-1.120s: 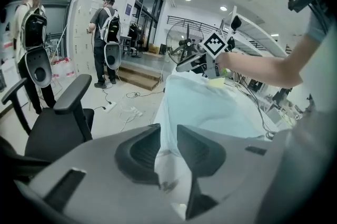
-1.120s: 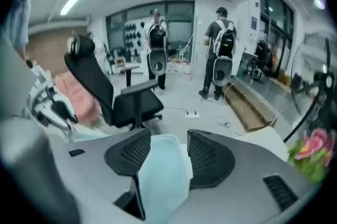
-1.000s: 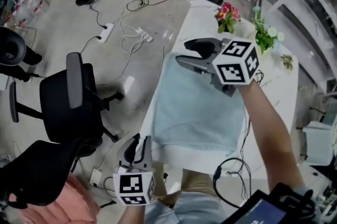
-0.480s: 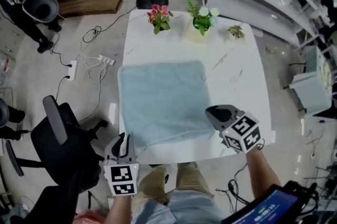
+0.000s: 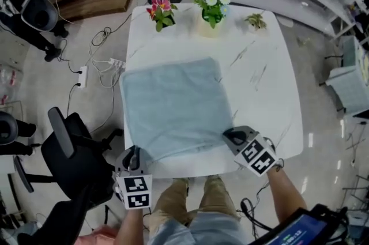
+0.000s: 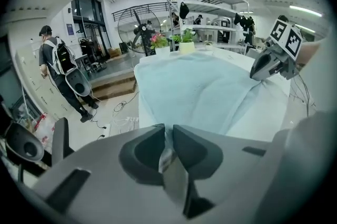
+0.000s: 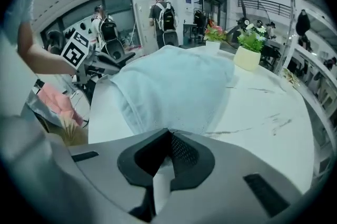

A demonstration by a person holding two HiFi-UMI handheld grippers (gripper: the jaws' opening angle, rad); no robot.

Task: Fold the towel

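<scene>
Left gripper (image 5: 132, 155) and right gripper (image 5: 232, 135) each pinch a near towel (image 5: 173, 105) corner, jaws closed. Open table (image 5: 265, 88) lies to the right.

The left gripper (image 5: 132, 154) and right gripper (image 5: 232, 136) are grey with black-and-white marker cubes (image 5: 135, 192); trousers (image 5: 172, 203) tan.

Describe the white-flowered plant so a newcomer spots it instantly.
Start at the white marble-patterned table, where a pale blue towel lies spread. Three plants stand along its far edge; the white-flowered plant is the middle one. Only it has white blooms over a cream pot, between a pink-flowered plant and a tiny sprig.
</scene>
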